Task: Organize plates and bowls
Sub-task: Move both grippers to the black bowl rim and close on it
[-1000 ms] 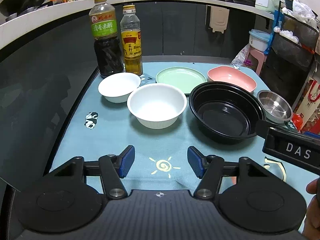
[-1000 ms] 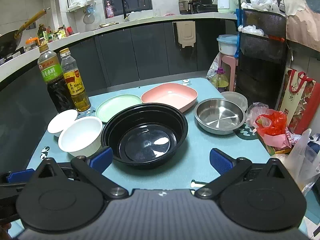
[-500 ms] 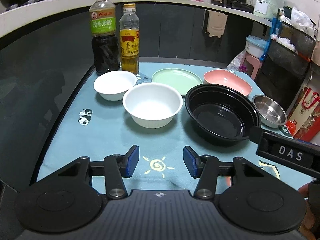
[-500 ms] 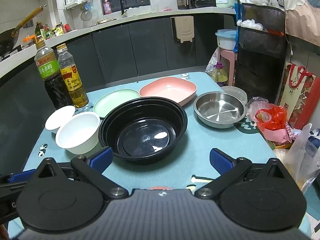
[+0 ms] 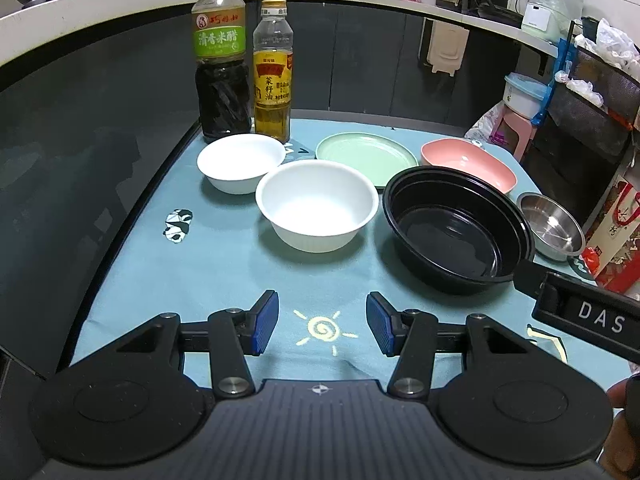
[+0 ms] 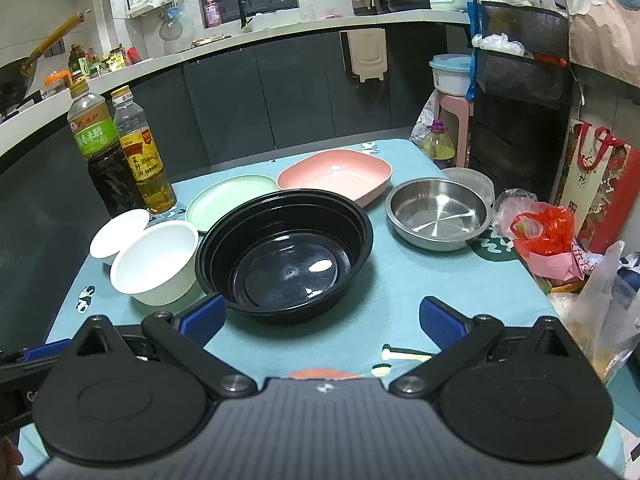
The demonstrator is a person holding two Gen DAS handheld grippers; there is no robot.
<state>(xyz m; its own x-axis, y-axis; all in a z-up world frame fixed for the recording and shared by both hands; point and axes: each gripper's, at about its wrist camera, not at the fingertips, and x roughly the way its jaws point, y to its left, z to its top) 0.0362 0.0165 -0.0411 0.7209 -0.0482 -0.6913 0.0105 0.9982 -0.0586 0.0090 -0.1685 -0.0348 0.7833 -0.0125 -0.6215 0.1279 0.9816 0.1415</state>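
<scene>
1. The left gripper (image 5: 322, 329) hangs over the teal tablecloth (image 5: 200, 280) with its blue pads spread and nothing between them; the jaws have just been closing a little, on air only.
2. From the left wrist view, the larger white bowl (image 5: 317, 205) lies at 12 o'clock from that gripper, apart from it, upright and empty.
3. The smaller white bowl (image 5: 241, 162) sits at 11 o'clock, just behind the larger one, in front of the dark vinegar bottle (image 5: 221, 56) and the oil bottle (image 5: 273, 70).
4. The black bowl (image 5: 456, 228) lies at 1 o'clock, beside the larger white bowl; the green plate (image 5: 366, 152) and pink dish (image 5: 468, 164) are behind it, the steel bowl (image 5: 550, 226) at 2 o'clock.
5. The right gripper (image 6: 322, 314) is spread wide and empty. In its view the black bowl (image 6: 286, 256) lies at 12 o'clock, just ahead of the fingers, and its left fingertip (image 6: 202, 316) is near that bowl's rim; whether they touch I cannot tell.
6. The steel bowl (image 6: 438, 212) lies at 1 o'clock from the right gripper, well apart.
</scene>
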